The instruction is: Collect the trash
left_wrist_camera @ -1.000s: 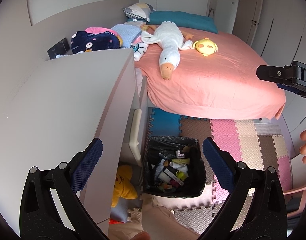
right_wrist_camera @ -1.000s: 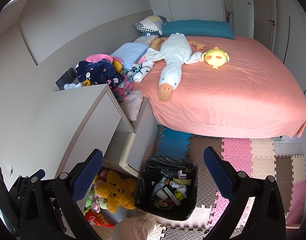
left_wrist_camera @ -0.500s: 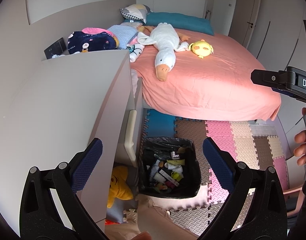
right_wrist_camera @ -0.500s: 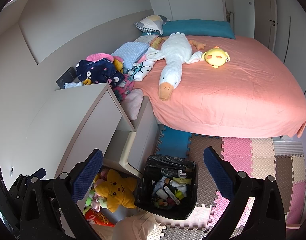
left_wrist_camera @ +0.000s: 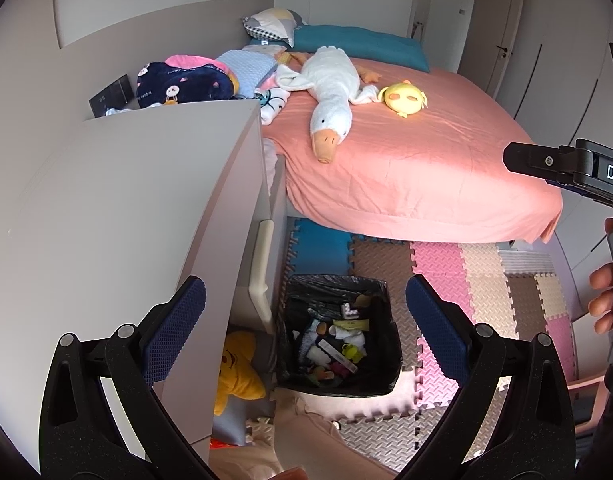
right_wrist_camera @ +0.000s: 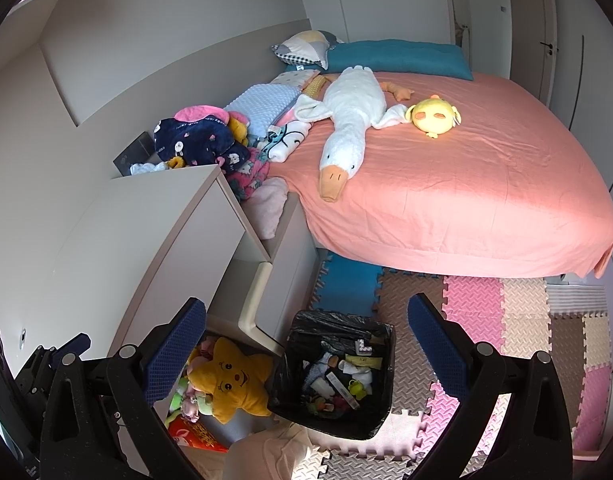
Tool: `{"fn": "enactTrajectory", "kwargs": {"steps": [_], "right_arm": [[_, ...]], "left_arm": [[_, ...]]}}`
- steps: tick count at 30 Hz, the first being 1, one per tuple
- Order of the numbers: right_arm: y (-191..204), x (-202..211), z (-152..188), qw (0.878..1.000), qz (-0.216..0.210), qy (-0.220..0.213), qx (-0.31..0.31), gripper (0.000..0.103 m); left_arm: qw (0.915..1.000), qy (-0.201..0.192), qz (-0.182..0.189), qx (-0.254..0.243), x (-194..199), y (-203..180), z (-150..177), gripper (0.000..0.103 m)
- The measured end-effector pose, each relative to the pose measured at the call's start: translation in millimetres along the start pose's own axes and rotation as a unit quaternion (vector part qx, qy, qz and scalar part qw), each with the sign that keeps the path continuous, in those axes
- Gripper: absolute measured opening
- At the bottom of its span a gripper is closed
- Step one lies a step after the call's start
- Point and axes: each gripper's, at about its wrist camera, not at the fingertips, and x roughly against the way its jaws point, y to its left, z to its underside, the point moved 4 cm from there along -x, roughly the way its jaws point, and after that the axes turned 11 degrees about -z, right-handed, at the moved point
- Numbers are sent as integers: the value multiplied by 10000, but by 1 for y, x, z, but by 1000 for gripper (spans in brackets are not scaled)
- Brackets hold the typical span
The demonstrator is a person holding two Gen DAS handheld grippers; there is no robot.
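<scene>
A black-lined trash bin (left_wrist_camera: 334, 280) stands on the foam floor mat beside a beige cabinet, holding several wrappers and small scraps (left_wrist_camera: 338, 340). My left gripper (left_wrist_camera: 306, 312) hovers well above it, open, with nothing between its blue pads. From the right wrist, the same bin (right_wrist_camera: 338, 318) and its trash (right_wrist_camera: 342, 376) lie below my right gripper (right_wrist_camera: 306, 332), which is also open and holds nothing. The right gripper's black body (left_wrist_camera: 566, 168) and a hand (left_wrist_camera: 602, 292) show at the right edge of the left wrist view.
A beige cabinet top (left_wrist_camera: 126, 200) fills the left. A pink bed (right_wrist_camera: 466, 184) carries a white goose plush (right_wrist_camera: 346, 128) and a yellow chick plush (right_wrist_camera: 434, 116). A yellow star plush (right_wrist_camera: 226, 380) sits beside the bin. Coloured foam tiles (right_wrist_camera: 486, 312) cover the floor.
The left gripper's view has drifted slightly, so the bed and bin sit a little lower and further left. The right view is almost unchanged. Both grippers stay open.
</scene>
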Motion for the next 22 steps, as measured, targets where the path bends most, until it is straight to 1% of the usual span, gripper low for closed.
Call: {"fn": "enactTrajectory", "kwargs": {"steps": [4, 8, 11, 14, 17, 22], "right_arm": [[0, 0, 0, 10000, -4, 3, 2, 100], [1, 0, 1, 10000, -5, 3, 10, 100], [0, 0, 1, 10000, -8, 3, 3, 100], [1, 0, 1, 10000, -2, 2, 8, 100], [1, 0, 1, 10000, -1, -4, 7, 100], [2, 0, 2, 10000, -4, -2, 5, 100]], "left_arm": [[10000, 10, 63, 47, 0, 0, 0, 97], [10000, 10, 51, 10, 0, -1, -1, 97], [9999, -51, 95, -2, 1, -2, 0, 97], [10000, -74, 35, -15, 1, -2, -1, 97], [9998, -86, -190, -77, 0, -2, -2, 97], [9997, -174, -141, -114, 2, -3, -1, 97]]}}
